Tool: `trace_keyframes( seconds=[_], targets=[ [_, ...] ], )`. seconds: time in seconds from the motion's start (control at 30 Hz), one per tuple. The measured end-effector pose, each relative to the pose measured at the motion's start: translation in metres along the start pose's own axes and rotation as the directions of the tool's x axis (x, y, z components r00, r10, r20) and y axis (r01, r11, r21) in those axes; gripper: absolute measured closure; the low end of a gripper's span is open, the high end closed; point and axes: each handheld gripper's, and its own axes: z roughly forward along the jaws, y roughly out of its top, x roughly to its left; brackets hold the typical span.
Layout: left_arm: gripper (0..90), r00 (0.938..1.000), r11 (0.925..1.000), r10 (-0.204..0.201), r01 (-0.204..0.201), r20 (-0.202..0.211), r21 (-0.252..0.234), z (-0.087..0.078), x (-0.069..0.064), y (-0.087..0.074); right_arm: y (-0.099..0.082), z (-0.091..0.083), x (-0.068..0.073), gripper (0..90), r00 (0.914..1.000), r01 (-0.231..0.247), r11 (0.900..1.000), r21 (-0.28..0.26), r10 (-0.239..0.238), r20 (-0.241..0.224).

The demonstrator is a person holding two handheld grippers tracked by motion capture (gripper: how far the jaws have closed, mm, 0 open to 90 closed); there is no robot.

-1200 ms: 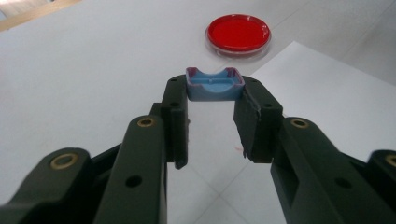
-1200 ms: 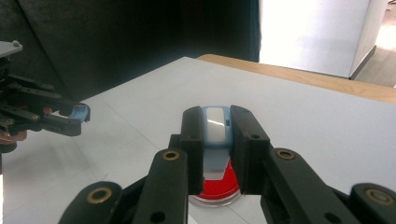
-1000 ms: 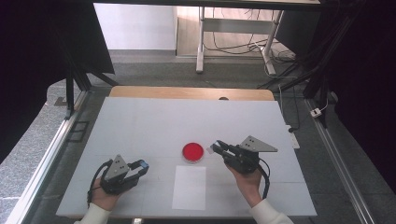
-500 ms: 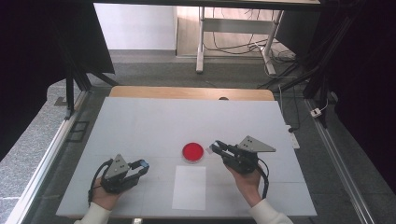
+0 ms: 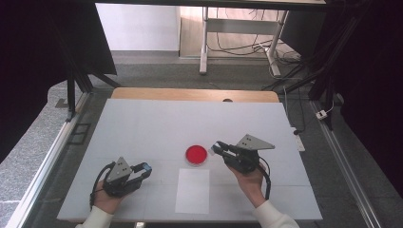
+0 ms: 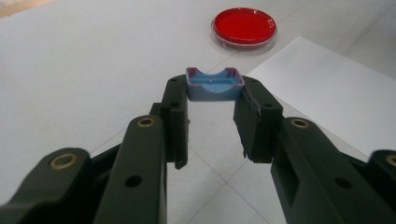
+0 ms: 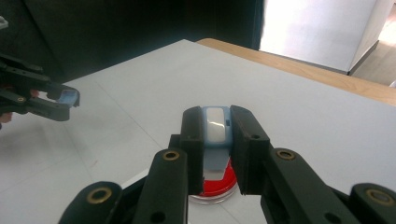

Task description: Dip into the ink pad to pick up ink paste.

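The white table [image 5: 142, 128] fills the middle of the high view, with a wooden edge along its far side. A white sheet of paper [image 5: 192, 191] lies flat at the lower centre of that view, and just above it sits a round red dish [image 5: 196, 155] with a clear rim.

The right gripper [image 5: 215, 147], right of centre in the high view, points left toward the red dish, its tip just beside the dish rim. In the right gripper view its jaws stand clamped on a small light-blue piece with a pale top [image 7: 215, 126], held upright between the pads at the middle of the frame; the red dish [image 7: 215, 185] shows low in the frame, under and behind the jaws.

The left gripper [image 5: 145, 167], at the lower left of the high view, points right, well apart from the dish. In the left gripper view its jaws are closed on a small blue block with a curved hollow and purple edges [image 6: 215, 84], pinched at the tips in the upper middle of the frame. Beyond it, the red dish [image 6: 243, 25] lies at the upper right, the paper [image 6: 322, 102] at right.
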Motion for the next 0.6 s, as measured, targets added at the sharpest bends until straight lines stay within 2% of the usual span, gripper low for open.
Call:
trace_keyframes(
  seconds=[0.23,0.6],
  targets=[
    [65.7,1.0000,1.0000,0.006,-0.006,0.007,0.002,0.001,-0.002,0.001,0.010,0.011,-0.001,75.3,0.9999,0.002,0.9998,0.017,-0.002,-0.012],
    [65.7,1.0000,1.0000,0.002,-0.002,0.009,0.002,0.002,-0.002,0.001,0.009,0.024,-0.004,75.3,0.9997,-0.007,0.9986,0.053,0.008,-0.023]
  ],
)
